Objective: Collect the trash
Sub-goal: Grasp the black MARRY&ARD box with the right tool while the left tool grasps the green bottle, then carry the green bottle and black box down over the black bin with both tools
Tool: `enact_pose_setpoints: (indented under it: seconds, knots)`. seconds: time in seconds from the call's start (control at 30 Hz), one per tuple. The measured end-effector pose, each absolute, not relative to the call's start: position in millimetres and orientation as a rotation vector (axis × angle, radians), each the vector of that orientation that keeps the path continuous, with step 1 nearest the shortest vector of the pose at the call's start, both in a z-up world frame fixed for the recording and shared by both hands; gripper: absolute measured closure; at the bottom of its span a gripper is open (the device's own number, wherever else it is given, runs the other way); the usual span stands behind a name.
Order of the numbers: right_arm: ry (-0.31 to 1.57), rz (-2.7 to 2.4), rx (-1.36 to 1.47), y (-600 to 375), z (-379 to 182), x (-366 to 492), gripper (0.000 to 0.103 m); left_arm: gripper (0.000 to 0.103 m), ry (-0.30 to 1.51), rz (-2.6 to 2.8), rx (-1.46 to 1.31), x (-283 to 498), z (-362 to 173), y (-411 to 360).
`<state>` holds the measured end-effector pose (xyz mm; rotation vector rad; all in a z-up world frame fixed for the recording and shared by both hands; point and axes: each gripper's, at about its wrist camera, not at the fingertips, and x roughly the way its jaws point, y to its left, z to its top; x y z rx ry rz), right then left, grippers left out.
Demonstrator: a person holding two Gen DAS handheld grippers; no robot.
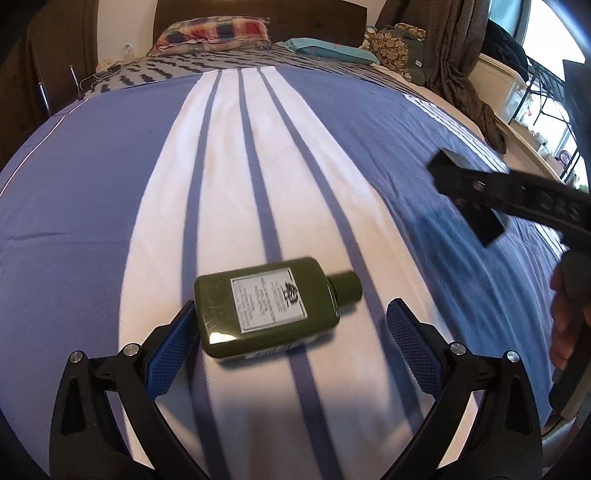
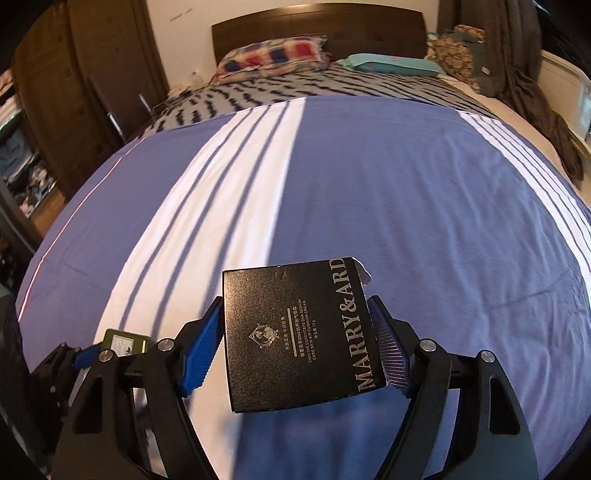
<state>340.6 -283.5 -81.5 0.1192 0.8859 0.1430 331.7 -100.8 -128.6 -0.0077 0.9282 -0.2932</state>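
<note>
Between the fingers of the left gripper (image 1: 291, 338) lay one green bottle (image 1: 271, 304), on its side on the bed cover (image 1: 92, 206), with its cap turned toward the right finger. The jaws stood wide; the left pad (image 1: 171, 349) seemed to touch the bottle's base, while the right pad (image 1: 413, 349) was apart from it. The right gripper (image 2: 297, 345) held one black box (image 2: 299, 336), clamped by its two side edges between the blue pads and lifted above the cover. Far ahead of both grippers two pillows (image 2: 273, 55) lay at the headboard (image 2: 317, 27).
</note>
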Motion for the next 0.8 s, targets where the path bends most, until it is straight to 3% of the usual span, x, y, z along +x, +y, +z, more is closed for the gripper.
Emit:
enact_pose_setpoints:
  seconds: [0.2, 0.27, 0.3, 0.8]
  knots:
    - [0.866, 0.119, 0.133, -309, -82, 324, 0.027, 0.009, 0.941, -0.268, 0.062, 338, -134, -116]
    - [0.86, 0.117, 0.135, -314, -82, 316, 0.027, 0.021, 0.937, -0.257, 0.064, 340, -133, -116]
    - [0.856, 0.115, 0.13, -315, -81, 311, 0.027, 0.022, 0.933, -0.254, 0.063, 339, -132, -115]
    - [0.753, 0.145, 0.057, -297, -48, 196, 0.027, 0.022, 0.828, -0.292, 0.108, 230, -91, -92]
